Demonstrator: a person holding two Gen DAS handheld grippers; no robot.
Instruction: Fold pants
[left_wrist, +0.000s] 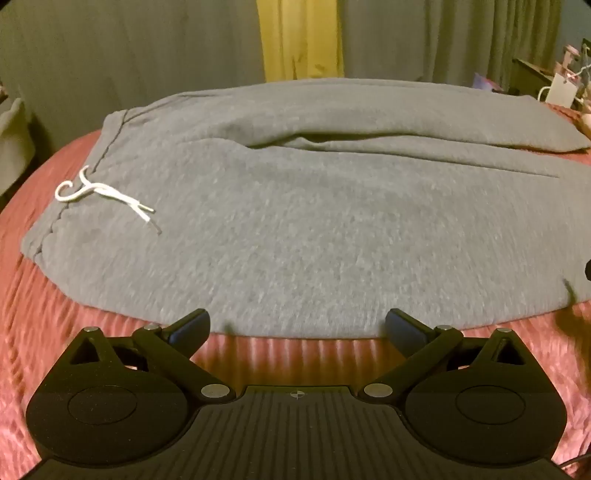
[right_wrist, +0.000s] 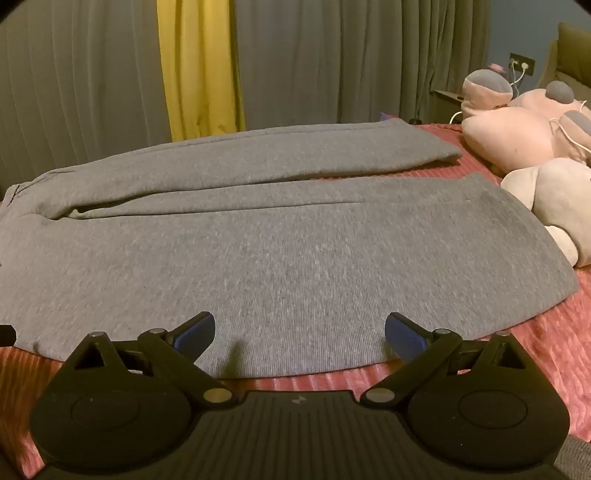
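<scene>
Left gripper (left_wrist: 297, 328) closest to lens, jaws spread wide, nothing held, tips at the near hem of the grey pants (left_wrist: 295, 229). Pants lie flat on the red bedspread (left_wrist: 74, 332), both legs laid out side by side. Waistband at left with white drawstring (left_wrist: 99, 194) loose on top; legs run right. Fabric smooth, one long crease between the legs. Right gripper (right_wrist: 299, 334) also wide open, empty, tips over the near leg's edge. Pink plush toy (right_wrist: 517, 122) at far right, beside the cuffs.
</scene>
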